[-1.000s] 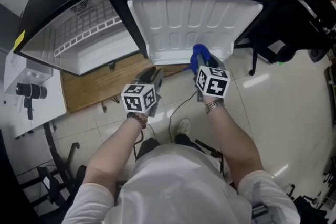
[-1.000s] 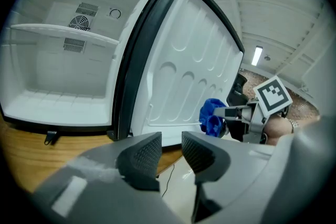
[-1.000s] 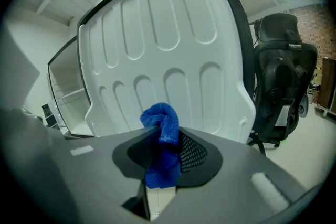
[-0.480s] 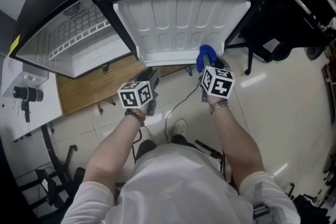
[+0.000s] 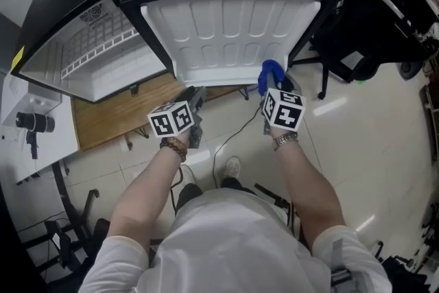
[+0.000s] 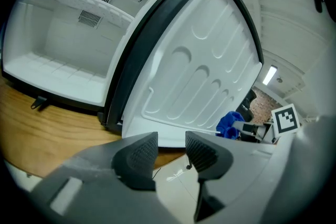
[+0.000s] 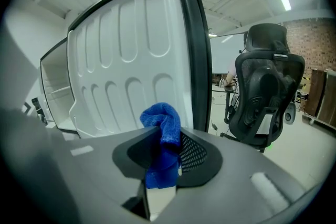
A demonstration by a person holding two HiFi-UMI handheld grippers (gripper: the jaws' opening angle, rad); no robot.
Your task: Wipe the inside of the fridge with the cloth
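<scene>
Two states for you: your left gripper (image 6: 171,148), lower centre, has jaws that have just been opening, apart, nothing between them. Your right gripper (image 7: 168,148) is clamped on the blue cloth (image 7: 161,119), by the open fridge door (image 5: 226,38), lower right edge.

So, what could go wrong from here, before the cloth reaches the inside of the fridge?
1. The right gripper pinches the blue cloth in a bunch, so rubbing may pull it out.
2. That gripper faces the open door, not the compartment on the left, and could knock the door on its way round.
3. A cable lies on the floor near the person's feet and might catch a step.
</scene>
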